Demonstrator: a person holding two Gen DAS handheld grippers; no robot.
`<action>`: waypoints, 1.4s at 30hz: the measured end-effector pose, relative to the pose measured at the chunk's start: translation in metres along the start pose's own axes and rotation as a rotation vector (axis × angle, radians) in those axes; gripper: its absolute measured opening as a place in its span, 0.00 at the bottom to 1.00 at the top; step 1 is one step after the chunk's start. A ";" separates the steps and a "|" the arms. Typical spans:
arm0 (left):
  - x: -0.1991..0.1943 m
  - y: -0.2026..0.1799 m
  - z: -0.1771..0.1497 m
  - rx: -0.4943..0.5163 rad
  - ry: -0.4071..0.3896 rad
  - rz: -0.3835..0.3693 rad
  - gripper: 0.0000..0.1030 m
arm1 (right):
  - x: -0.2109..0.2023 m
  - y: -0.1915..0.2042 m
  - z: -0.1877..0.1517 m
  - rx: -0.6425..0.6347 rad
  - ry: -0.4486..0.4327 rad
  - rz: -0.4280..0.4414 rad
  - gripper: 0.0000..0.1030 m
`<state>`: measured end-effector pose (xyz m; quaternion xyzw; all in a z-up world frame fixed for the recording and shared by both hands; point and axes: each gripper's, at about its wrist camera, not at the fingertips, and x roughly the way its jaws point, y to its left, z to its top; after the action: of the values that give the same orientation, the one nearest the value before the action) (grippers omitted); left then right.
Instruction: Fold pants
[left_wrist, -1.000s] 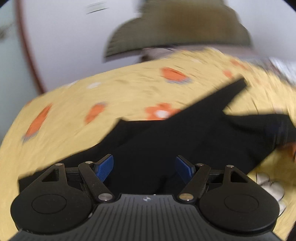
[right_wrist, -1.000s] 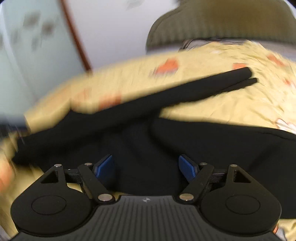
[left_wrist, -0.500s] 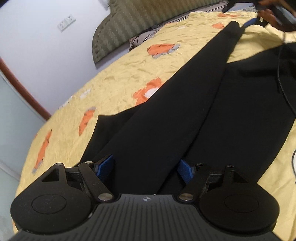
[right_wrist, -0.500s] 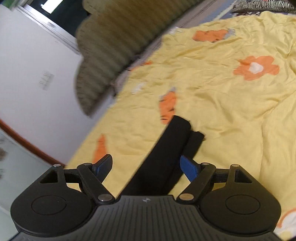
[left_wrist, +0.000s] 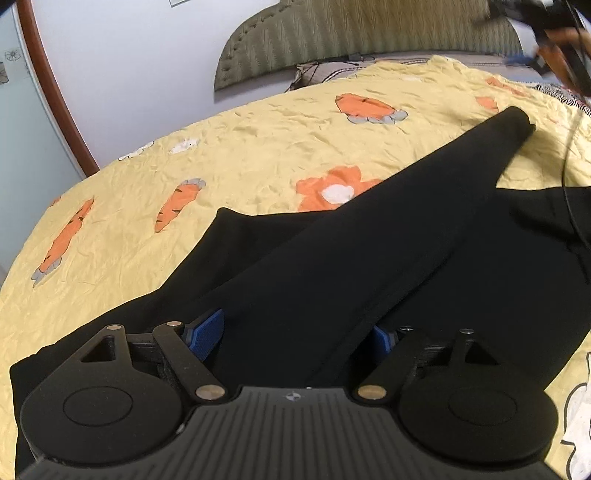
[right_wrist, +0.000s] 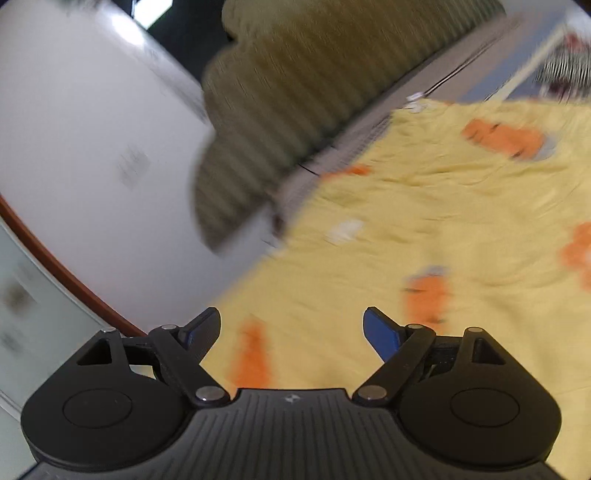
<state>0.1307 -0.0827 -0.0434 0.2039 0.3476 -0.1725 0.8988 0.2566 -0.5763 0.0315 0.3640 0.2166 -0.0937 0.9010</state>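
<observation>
Left wrist view: low, close over pants (left_wrist: 369, 266); right wrist view: higher, tilted; both share bedspread (left_wrist: 258, 155) and headboard (right_wrist: 295, 85)

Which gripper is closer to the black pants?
Left. The left gripper sits right over the pants, fingers open on either side of the fabric. The right gripper is open above the yellow bedspread, with no pants in its view.

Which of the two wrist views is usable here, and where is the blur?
Left wrist view: sharp on the black pants and yellow bedspread, blurred only at the top right corner. Right wrist view: motion-smeared across the headboard and bedspread; only the right tool is crisp.
</observation>
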 end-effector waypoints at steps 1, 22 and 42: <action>0.000 0.000 0.000 0.000 -0.001 -0.001 0.79 | -0.003 -0.005 -0.008 -0.011 0.019 -0.036 0.83; -0.007 -0.008 -0.003 0.019 -0.020 -0.018 0.76 | 0.019 -0.096 -0.058 0.359 0.052 0.071 0.63; -0.028 -0.001 0.006 0.001 -0.171 -0.129 0.04 | -0.080 -0.012 -0.017 0.146 -0.168 -0.008 0.05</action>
<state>0.1141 -0.0813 -0.0200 0.1662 0.2818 -0.2468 0.9122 0.1758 -0.5727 0.0498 0.4188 0.1341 -0.1430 0.8867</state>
